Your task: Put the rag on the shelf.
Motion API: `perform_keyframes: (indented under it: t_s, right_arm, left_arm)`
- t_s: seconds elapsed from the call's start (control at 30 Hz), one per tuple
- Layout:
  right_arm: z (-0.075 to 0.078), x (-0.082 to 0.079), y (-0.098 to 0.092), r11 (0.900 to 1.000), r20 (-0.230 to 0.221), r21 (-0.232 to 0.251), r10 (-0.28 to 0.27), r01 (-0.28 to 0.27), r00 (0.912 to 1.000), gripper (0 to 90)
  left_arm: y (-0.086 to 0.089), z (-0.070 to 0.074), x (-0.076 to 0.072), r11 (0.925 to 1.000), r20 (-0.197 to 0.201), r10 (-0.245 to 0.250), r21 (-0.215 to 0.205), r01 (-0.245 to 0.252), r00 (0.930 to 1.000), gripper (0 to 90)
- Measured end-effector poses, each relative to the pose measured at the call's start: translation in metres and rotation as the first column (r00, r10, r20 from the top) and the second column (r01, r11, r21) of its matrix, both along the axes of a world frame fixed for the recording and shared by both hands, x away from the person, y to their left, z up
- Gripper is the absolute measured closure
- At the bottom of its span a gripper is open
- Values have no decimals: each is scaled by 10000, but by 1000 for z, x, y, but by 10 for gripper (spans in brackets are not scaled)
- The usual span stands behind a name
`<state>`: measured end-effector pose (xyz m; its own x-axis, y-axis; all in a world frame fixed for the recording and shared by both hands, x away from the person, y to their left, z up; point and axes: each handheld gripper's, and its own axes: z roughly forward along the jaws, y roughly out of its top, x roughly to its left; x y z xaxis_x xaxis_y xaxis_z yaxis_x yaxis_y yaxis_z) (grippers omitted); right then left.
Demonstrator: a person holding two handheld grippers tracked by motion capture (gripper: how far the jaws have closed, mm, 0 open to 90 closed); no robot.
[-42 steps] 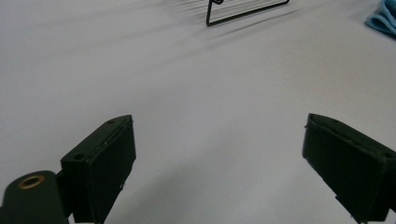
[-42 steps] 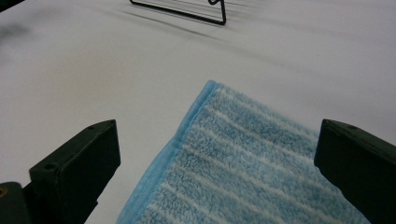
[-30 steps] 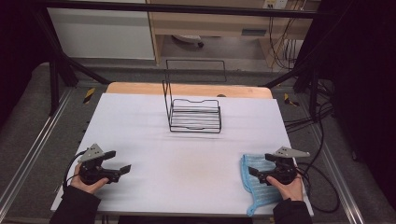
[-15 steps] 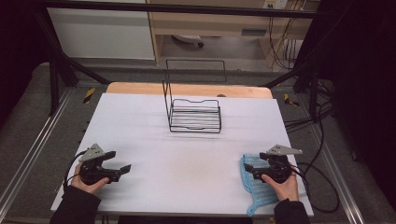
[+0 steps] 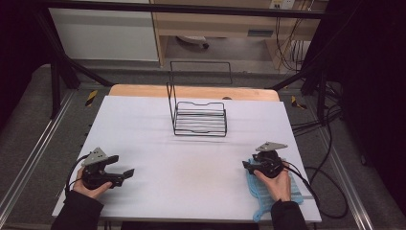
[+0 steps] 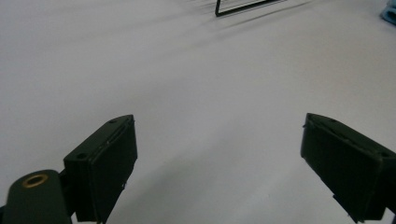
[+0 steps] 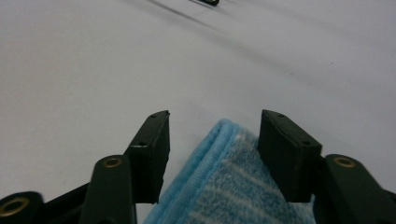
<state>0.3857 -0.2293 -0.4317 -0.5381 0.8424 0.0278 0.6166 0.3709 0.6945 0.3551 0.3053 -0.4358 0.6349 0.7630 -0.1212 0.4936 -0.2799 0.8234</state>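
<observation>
A light blue striped towel (image 5: 262, 200) lies flat near the front right edge of the white table (image 5: 191, 153). My right gripper (image 5: 247, 166) rests on the towel's far left corner, jaws open. In the right gripper view the towel's corner (image 7: 233, 186) pokes up between the two black jaws of that gripper (image 7: 212, 140), which stand apart on either side of it, not clamped. My left gripper (image 5: 126, 173) sits at the front left, held by a hand, jaws wide open over bare table (image 6: 215, 149).
A black wire rack (image 5: 200, 122) with a tall upright back stands at the table's middle rear; its corner (image 6: 243, 5) edges the top of the left gripper view. Cables (image 5: 330, 191) trail off the table's right side. Metal rails run along both sides.
The right hand has slid its gripper left and a little forward along the towel to its far corner. The left gripper has stayed put.
</observation>
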Motion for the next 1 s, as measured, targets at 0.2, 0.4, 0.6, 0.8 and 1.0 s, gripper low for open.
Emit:
perform_keyframes:
  t_s: [0.2,0.4,0.6,0.8,1.0]
  right_arm:
    - [-7,-3,3,9985,46,-537,-73,75,10000,581]
    - [-10,-5,6,9972,63,-726,-171,175,9998,617]
    - [-11,-5,7,9945,88,-993,-319,326,9995,730]
    - [-9,-3,5,9954,-72,-840,-473,465,9989,788]
    - [-6,-3,3,9958,-147,-666,-644,633,9978,814]
  left_arm:
    - [-1,0,0,10000,-23,-38,91,38,10000,114]
    - [-2,-1,1,9998,-78,-104,142,105,9999,119]
    - [-2,-2,2,9999,-96,-89,143,91,9999,123]
    - [-2,-2,2,9998,-107,-108,150,110,9999,126]
    - [-3,-2,2,9998,-104,-121,169,123,9999,128]
